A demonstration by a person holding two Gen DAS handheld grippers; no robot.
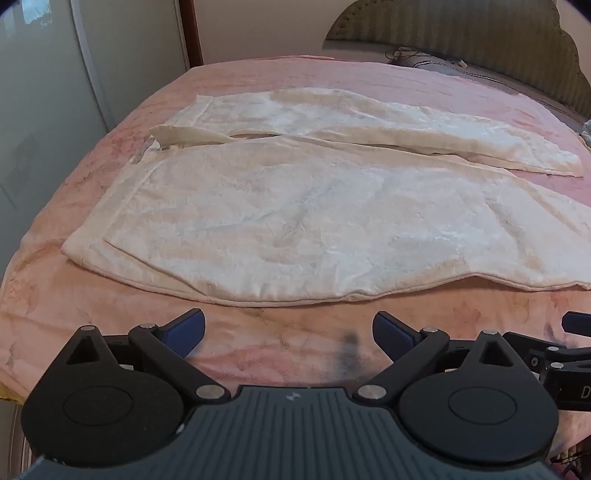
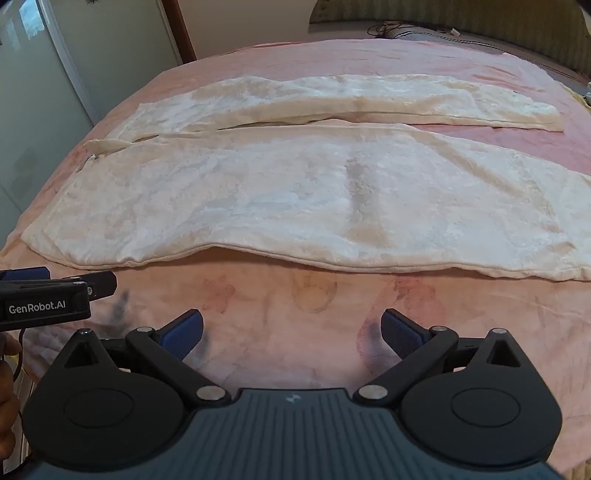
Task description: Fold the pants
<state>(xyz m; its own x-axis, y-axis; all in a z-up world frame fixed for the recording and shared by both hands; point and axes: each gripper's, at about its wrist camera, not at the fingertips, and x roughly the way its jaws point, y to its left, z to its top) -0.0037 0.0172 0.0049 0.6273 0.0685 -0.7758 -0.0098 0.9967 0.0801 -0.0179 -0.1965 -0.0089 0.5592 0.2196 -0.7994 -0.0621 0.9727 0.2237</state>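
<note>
Cream-white pants (image 1: 295, 206) lie flat on a pink bedspread (image 1: 258, 347), waist at the left, both legs stretched to the right and spread apart. They also show in the right wrist view (image 2: 295, 199). My left gripper (image 1: 289, 332) is open and empty, hovering just in front of the near leg's edge. My right gripper (image 2: 291, 332) is open and empty, in front of the same edge further right. The right gripper shows at the right edge of the left wrist view (image 1: 576, 321). The left gripper shows at the left of the right wrist view (image 2: 55, 284).
A padded headboard (image 1: 461, 33) stands at the far right of the bed with cables and a grey item (image 1: 436, 62) near it. A wardrobe door (image 1: 44, 92) and wall stand at the left. The bed's left edge drops off near the waistband.
</note>
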